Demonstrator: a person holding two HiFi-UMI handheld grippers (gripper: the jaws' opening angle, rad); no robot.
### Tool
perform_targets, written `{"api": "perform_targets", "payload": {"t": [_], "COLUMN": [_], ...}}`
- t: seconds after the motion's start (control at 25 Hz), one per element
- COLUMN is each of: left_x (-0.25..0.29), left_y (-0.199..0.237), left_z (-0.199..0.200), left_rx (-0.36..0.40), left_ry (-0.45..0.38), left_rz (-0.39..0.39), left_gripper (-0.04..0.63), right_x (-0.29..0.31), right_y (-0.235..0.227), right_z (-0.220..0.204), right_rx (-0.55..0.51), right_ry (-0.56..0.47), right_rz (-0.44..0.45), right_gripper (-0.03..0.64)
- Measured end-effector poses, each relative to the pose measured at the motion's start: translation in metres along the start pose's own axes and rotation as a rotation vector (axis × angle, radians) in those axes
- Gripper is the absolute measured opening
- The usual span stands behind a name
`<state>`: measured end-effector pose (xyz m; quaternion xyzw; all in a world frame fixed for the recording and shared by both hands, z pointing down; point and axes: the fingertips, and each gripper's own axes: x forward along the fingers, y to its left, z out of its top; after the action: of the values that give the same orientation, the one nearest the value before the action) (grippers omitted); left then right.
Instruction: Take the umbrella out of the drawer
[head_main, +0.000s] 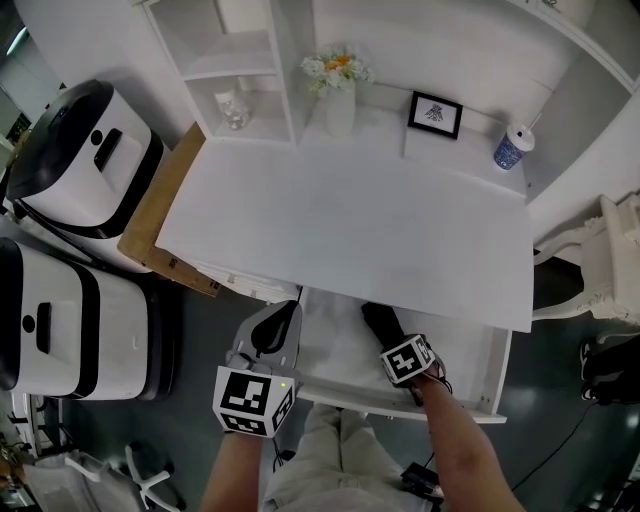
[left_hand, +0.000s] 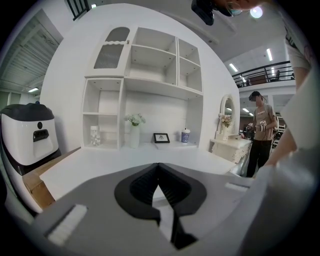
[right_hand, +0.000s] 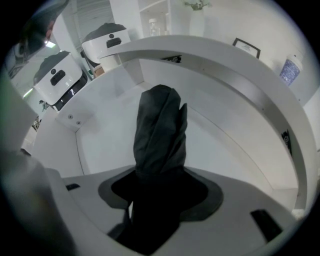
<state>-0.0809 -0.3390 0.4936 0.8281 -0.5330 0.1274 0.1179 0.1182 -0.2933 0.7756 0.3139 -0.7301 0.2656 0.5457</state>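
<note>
A folded black umbrella (head_main: 377, 320) lies in the open white drawer (head_main: 336, 352) under the desk top. In the right gripper view the umbrella (right_hand: 160, 125) runs away from the camera along the drawer floor (right_hand: 100, 142). My right gripper (head_main: 390, 342) points steeply down at the umbrella's near end. The jaws of the right gripper (right_hand: 154, 197) hold that dark end between them, and it fills the gap. My left gripper (head_main: 268, 335) sits at the drawer's left front corner. In its own view the left gripper (left_hand: 159, 181) has its pads met at the tips, with nothing held.
The white desk top (head_main: 350, 220) overhangs the drawer's back. A vase of flowers (head_main: 338, 95), a picture frame (head_main: 435, 113) and a cup (head_main: 512, 147) stand at the rear. Two white machines (head_main: 80, 160) and a cardboard sheet (head_main: 160, 215) stand left. A person (left_hand: 261, 132) stands at the right.
</note>
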Motion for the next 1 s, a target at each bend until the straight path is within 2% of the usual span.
{"api": "perform_targets", "payload": {"t": [0.28,0.76,1.0], "left_x": [-0.008,-0.012,-0.011], "left_y": [-0.001,-0.009,-0.017], "left_z": [0.014,0.041,0.062], "left_rx": [0.01,0.019,0.029], "left_ry": [-0.031,-0.096,-0.136], "left_rz": [0.011,0.01,-0.001], "left_gripper": [0.008,0.008,0.008], "right_x": [-0.014,-0.061,-0.086], "right_y": [0.018,0.016,0.02], "right_z": [-0.002,0.013,0.016], "right_rx": [-0.163,-0.205,-0.228], "right_ry": [-0.002,-0.097,-0.129], "right_rz": [0.027,-0.007,0.004], "right_gripper": [0.242,0.242,0.242]}}
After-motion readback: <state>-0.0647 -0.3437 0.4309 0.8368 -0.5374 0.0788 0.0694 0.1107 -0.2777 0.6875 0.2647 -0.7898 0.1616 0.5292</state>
